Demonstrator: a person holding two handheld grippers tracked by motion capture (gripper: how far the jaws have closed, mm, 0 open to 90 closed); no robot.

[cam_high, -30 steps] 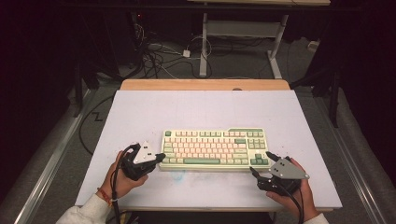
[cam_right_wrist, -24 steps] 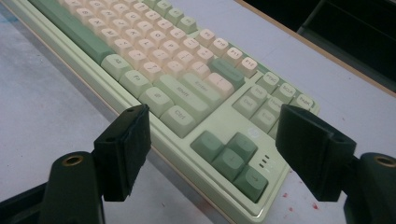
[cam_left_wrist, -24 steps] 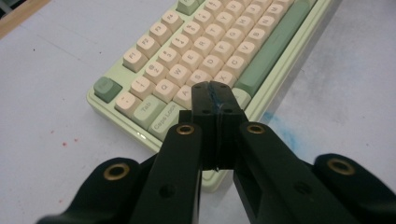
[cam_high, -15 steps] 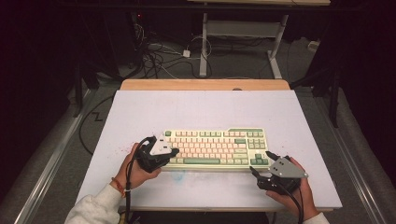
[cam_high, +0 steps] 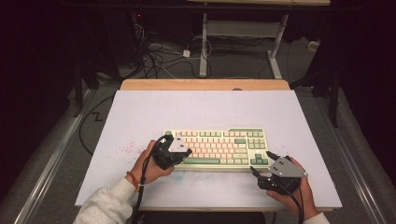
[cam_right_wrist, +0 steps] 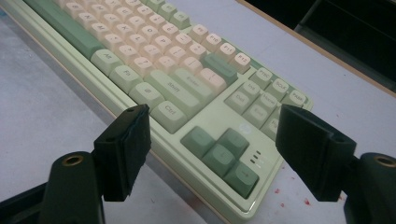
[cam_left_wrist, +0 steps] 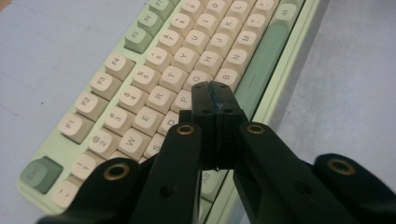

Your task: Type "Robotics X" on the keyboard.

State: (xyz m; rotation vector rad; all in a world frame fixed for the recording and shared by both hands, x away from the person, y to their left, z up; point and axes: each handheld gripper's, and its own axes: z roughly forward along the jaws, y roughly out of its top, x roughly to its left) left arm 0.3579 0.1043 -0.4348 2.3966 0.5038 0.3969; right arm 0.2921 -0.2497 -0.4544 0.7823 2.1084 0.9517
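Observation:
A pale green keyboard (cam_high: pixel 219 145) with cream and green keys lies on the white table top (cam_high: pixel 205 112), near its front edge. My left gripper (cam_high: pixel 186 153) is shut with nothing between its jaws and hovers over the keyboard's left end; in the left gripper view its closed tips (cam_left_wrist: pixel 212 105) sit above the letter keys beside the green space bar (cam_left_wrist: pixel 264 56). My right gripper (cam_high: pixel 262 163) stands open just in front of the keyboard's right end. The arrow keys (cam_right_wrist: pixel 222 154) show between its two pads (cam_right_wrist: pixel 128 149) in the right gripper view.
Faint red specks (cam_high: pixel 126 149) mark the table left of the keyboard. A wooden strip (cam_high: pixel 205 84) runs along the table's far edge. Beyond it are cables (cam_high: pixel 159 56) on the floor and the legs of another table (cam_high: pixel 203 42).
My left gripper has moved to the right, from beside the keyboard's left end to over its left keys. The right gripper has stayed in place.

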